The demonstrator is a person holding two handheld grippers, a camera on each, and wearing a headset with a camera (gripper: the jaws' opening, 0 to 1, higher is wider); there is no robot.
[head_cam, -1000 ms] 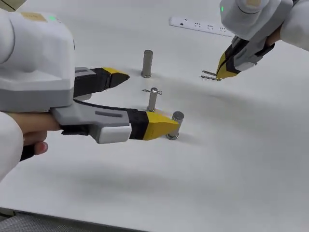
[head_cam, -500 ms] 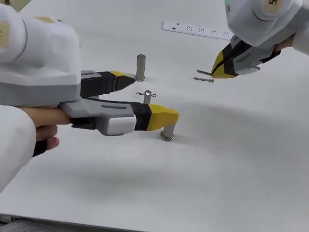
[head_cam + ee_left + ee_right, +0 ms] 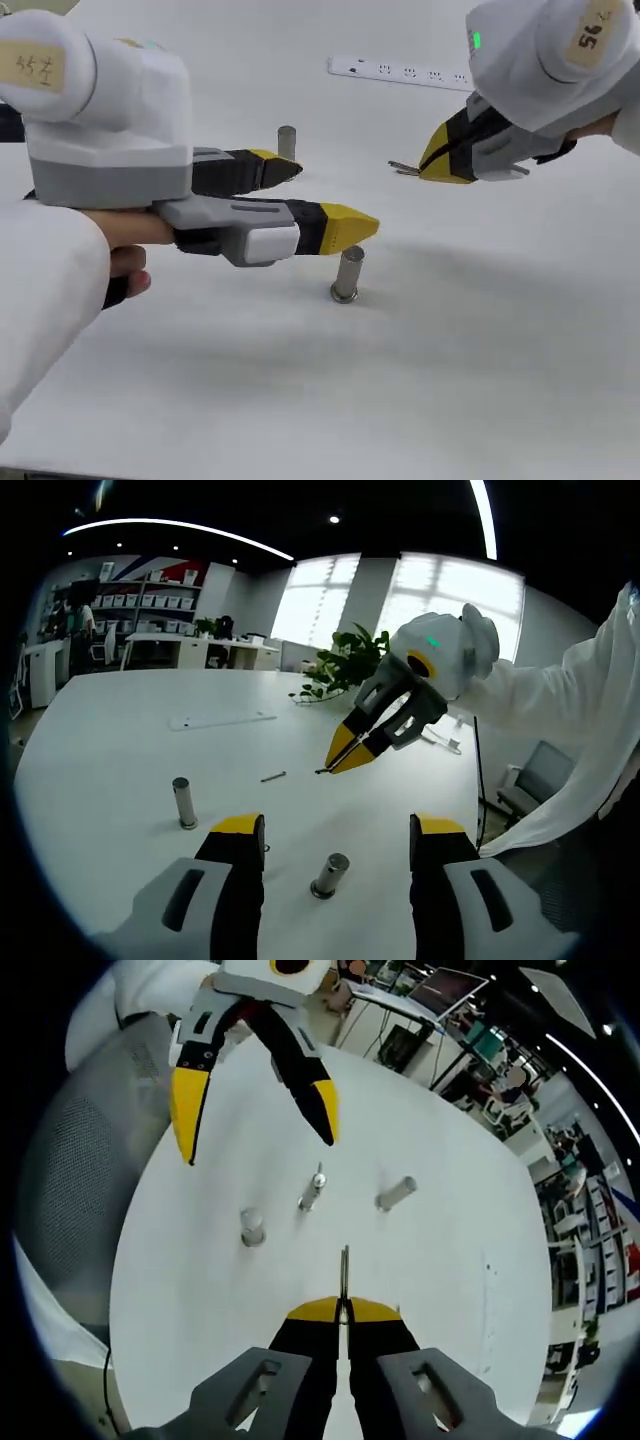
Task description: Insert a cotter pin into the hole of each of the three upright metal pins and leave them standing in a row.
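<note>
Left gripper point(image 3: 335, 198) first: rounded white housing on a grey block, grey body, 2 black jaws with yellow tips. A tan label point(image 3: 35, 68) with handwritten marks sits at 10 o'clock in the head view, and the white left sleeve point(image 3: 40, 300) is at 8 o'clock. Right gripper point(image 3: 428, 165), at 2 o'clock, has the same colours plus a small green light point(image 3: 477, 41). The loose white right sleeve point(image 3: 590, 700) drapes at 3 o'clock in the left gripper view.

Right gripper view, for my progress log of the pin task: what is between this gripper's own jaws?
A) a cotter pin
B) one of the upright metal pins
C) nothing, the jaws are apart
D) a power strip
A: the right gripper has its yellow-tipped jaws shut together, and a thin cotter pin sticks out forward from between them.
</note>
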